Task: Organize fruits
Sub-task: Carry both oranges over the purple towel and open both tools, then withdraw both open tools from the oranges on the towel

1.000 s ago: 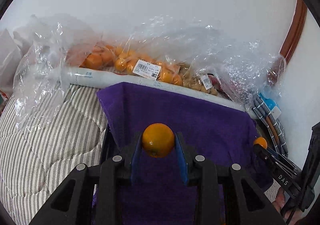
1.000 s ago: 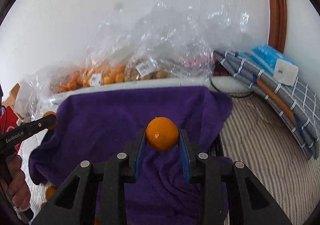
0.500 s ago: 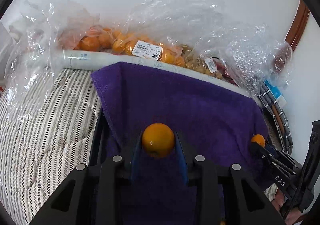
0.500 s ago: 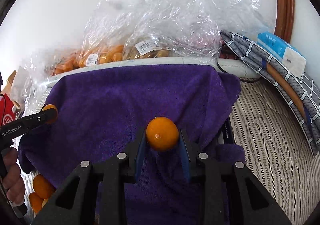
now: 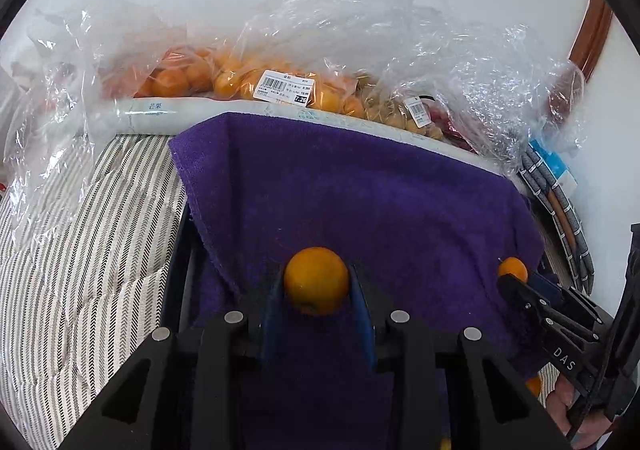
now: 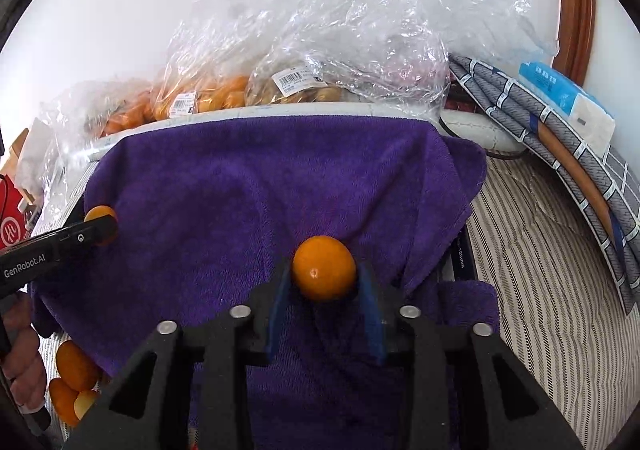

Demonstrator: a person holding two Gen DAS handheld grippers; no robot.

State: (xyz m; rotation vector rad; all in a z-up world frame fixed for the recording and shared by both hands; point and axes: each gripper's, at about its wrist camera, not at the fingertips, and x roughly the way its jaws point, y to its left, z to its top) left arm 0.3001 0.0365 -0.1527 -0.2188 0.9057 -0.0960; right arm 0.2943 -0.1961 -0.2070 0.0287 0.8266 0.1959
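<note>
My left gripper (image 5: 317,282) is shut on a small orange (image 5: 316,279) and holds it above a purple towel (image 5: 360,186). My right gripper (image 6: 324,270) is shut on another small orange (image 6: 323,267) above the same purple towel (image 6: 240,190). Each gripper shows in the other's view: the right one (image 5: 510,272) at the towel's right edge, the left one (image 6: 100,226) at its left edge. Loose oranges (image 6: 74,378) lie at the lower left of the right wrist view.
Clear plastic bags of oranges (image 5: 240,82) and other fruit (image 6: 296,90) lie along a white wall behind the towel. A striped bed cover (image 5: 80,250) lies around. Folded grey cloth (image 6: 560,154) and a blue tissue pack (image 6: 568,102) sit at right.
Both grippers have tipped forward and down toward the purple towel, each still holding its orange. The fruit bags have moved up in both views.
</note>
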